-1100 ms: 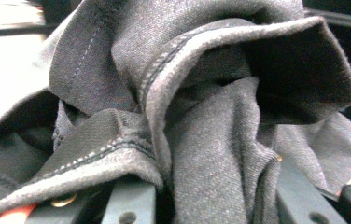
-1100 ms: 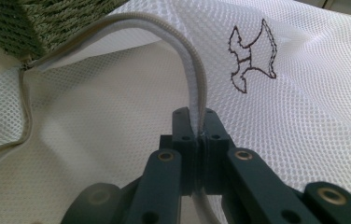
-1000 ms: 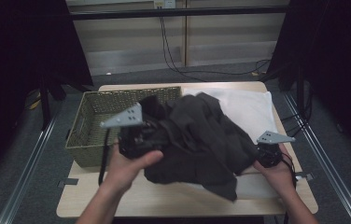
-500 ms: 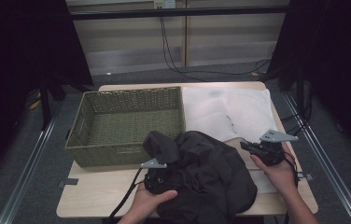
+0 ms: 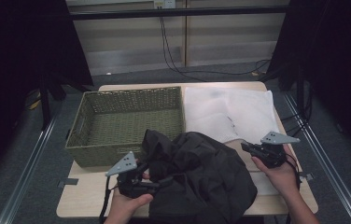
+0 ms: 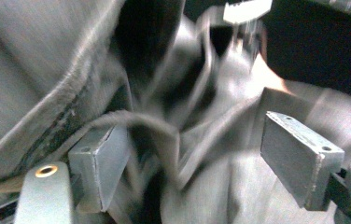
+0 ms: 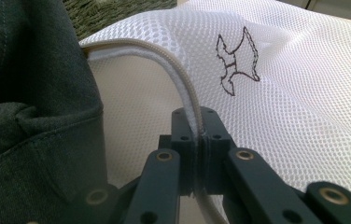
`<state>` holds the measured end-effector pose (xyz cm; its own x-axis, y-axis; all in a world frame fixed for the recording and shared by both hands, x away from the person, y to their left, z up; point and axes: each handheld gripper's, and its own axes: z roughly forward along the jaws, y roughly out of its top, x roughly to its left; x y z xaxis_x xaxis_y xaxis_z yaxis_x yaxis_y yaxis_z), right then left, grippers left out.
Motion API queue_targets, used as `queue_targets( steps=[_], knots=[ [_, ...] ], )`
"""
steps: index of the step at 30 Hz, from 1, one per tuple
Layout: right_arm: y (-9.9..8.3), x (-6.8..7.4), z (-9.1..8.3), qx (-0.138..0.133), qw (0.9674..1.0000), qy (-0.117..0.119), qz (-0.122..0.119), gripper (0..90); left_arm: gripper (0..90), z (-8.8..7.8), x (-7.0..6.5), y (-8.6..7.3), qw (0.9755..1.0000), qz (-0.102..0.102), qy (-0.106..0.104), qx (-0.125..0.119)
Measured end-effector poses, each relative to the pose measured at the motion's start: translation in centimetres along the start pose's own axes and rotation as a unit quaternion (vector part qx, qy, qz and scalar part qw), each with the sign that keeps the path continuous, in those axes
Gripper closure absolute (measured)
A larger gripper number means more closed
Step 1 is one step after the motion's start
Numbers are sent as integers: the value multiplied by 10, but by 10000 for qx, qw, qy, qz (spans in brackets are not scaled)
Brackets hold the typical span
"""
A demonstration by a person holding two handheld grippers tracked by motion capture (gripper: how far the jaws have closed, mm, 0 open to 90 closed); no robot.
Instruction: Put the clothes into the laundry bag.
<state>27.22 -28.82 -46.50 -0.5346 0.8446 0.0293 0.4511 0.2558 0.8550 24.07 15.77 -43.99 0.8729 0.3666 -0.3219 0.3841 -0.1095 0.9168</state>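
— High view first: where is the dark garment (image 5: 197, 179)?
— Heaped on the desk (image 5: 87, 198), before the wicker basket (image 5: 127, 123).
— Left hand-held gripper (image 6: 187, 154)?
— Jaws just opening, cloth loose between them.
— Right hand-held gripper (image 7: 195, 140)?
— Clamped tight on the white mesh bag's (image 7: 281, 93) zipped rim.

One dark garment (image 5: 201, 177), one white mesh bag (image 5: 229, 114), one woven basket (image 5: 127, 119), two tongs, left (image 5: 157, 179) and right (image 5: 248, 147), perhaps nothing else on one bench (image 5: 85, 205)
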Motion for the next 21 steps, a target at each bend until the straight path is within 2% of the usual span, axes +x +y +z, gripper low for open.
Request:
queue_targets(
  steps=[1, 3, 4, 5, 7, 8, 9, 10, 11, 12, 13, 14, 15, 16, 17, 18, 19, 20, 21],
  knots=[
    [0, 0, 0, 0, 10000, 0, 0, 870, 235, -6, 0, 5, 9998, -21, 5, -191],
    [0, 1, 0, -19, 10000, -11, -49, 869, 280, -18, 1, 12, 9988, -6, 183, -459],
    [1, 1, -1, -12, 10000, -1, -39, 869, 292, -23, 2, 13, 9978, 11, 346, -564],
    [1, 1, -1, -12, 10000, 0, -21, 869, 287, -30, 6, 12, 9950, 37, 758, -653],
    [1, 1, -1, -14, 10000, 3, -25, 864, 270, -25, 11, 8, 9931, 75, 1107, -381],
    [1, 1, 0, -14, 10000, 16, -39, 854, 242, -25, 11, 8, 9931, 75, 1107, -381],
    [1, 2, 0, -11, 10000, 3, -50, 828, 213, -13, 14, 3, 9906, 55, 1364, -19],
    [1, 3, 2, -45, 10000, 17, -80, 795, 203, -4, 16, 0, 9903, -68, 1383, 88],
    [2, 4, 3, -41, 9999, -12, -95, 768, 172, -4, 16, 0, 9903, -68, 1383, 88],
    [3, 6, 4, -65, 9998, -33, -180, 740, 163, 10, 17, -3, 9883, -58, 1499, 274],
    [3, 6, 4, -65, 9998, -33, -180, 740, 186, 10, 17, -3, 9883, -58, 1499, 274],
    [6, 10, 8, -104, 9995, -88, -282, 720, 211, 24, 14, -5, 9827, 136, 1740, 614],
    [6, 10, 8, -104, 9995, -88, -282, 720, 220, 24, 14, -5, 9827, 136, 1740, 614],
    [9, 13, 11, -143, 9993, -83, -340, 774, 265, 37, 12, -9, 9839, 223, 1563, 840],
    [11, 15, 13, -147, 9992, -50, -359, 818, 323, 37, 12, -9, 9839, 223, 1563, 840],
    [12, 17, 14, -128, 9992, -40, -379, 863, 407, 46, 13, -13, 9841, 244, 1379, 1093],
    [12, 17, 14, -128, 9992, -40, -379, 863, 503, 46, 13, -13, 9841, 244, 1379, 1093],
    [13, 19, 17, -104, 9991, 55, -416, 877, 625, 49, 12, -15, 9843, 238, 1319, 1147],
    [13, 19, 17, -104, 9991, 55, -416, 877, 625, 51, 12, -15, 9835, 306, 1326, 1193]
  ],
)
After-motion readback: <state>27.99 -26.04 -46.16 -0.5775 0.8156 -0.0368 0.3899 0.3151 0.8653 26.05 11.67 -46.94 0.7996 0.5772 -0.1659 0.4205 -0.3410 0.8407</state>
